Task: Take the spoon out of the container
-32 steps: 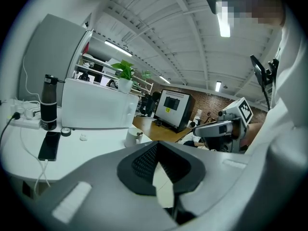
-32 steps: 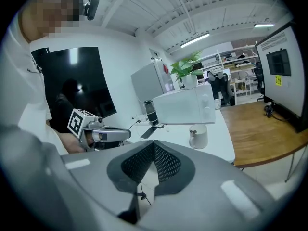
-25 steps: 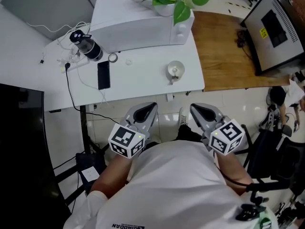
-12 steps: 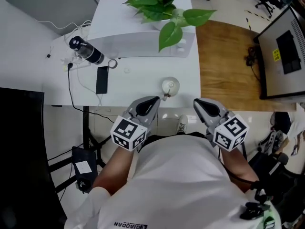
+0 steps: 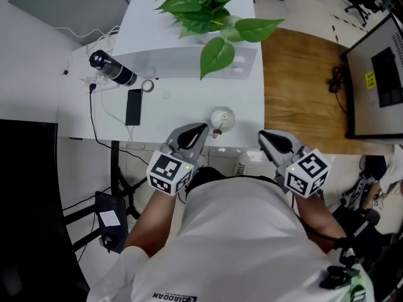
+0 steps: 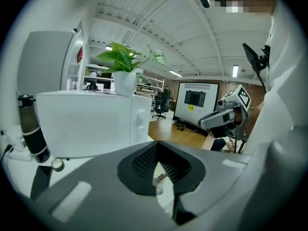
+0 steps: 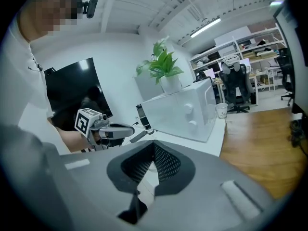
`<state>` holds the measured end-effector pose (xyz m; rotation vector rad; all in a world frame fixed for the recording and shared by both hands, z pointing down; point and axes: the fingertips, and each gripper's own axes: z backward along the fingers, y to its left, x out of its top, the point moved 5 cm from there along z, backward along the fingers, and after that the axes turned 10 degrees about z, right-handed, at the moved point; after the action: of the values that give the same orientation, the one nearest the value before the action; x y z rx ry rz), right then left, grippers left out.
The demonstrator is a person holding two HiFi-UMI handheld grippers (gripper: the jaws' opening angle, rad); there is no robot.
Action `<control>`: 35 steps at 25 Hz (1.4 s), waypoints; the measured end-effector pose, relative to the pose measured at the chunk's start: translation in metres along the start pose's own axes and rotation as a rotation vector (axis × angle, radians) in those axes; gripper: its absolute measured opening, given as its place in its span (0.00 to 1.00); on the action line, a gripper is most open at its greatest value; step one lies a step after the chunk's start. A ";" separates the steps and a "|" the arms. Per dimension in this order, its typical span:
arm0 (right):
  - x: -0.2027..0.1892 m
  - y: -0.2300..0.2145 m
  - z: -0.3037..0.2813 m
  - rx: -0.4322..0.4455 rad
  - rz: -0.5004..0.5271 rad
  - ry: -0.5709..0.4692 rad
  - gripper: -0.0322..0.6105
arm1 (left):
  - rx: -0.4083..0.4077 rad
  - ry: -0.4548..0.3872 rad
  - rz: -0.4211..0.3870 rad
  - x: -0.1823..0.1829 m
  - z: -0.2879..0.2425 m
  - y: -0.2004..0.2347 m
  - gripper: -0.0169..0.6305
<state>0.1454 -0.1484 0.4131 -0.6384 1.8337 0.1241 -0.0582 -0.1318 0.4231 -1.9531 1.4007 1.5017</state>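
A small round white container [image 5: 221, 117] stands near the front edge of the white table [image 5: 176, 115], with a spoon's brownish handle [image 5: 216, 131] sticking out toward me. My left gripper [image 5: 200, 129] is shut and empty, its tip just left of the container at the table edge. In the left gripper view, the container [image 6: 158, 181] and spoon handle [image 6: 162, 176] show through the gap below my shut left gripper [image 6: 157, 146]. My right gripper [image 5: 263, 136] hangs off the table's front right corner. It is shut with nothing in it, and looks the same in its own view [image 7: 154, 146].
A white microwave [image 5: 189, 49] with a potted plant [image 5: 208, 11] on top fills the back of the table. A black bottle [image 5: 113, 69], a phone [image 5: 133, 107], a small ring [image 5: 148, 85] and cables lie at the left. A wooden floor [image 5: 302, 87] lies to the right.
Both grippers have come forward toward the table's front edge. The left tip now sits beside the container. Both stay shut.
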 end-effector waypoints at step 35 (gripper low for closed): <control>-0.013 0.023 -0.019 -0.199 -0.144 -0.038 0.06 | -0.264 0.312 -0.565 -0.053 -0.046 0.000 0.22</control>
<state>0.1207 -0.1317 0.4263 -0.8991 1.7452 0.2239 -0.0314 -0.1383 0.4870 -2.5483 0.6582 1.1907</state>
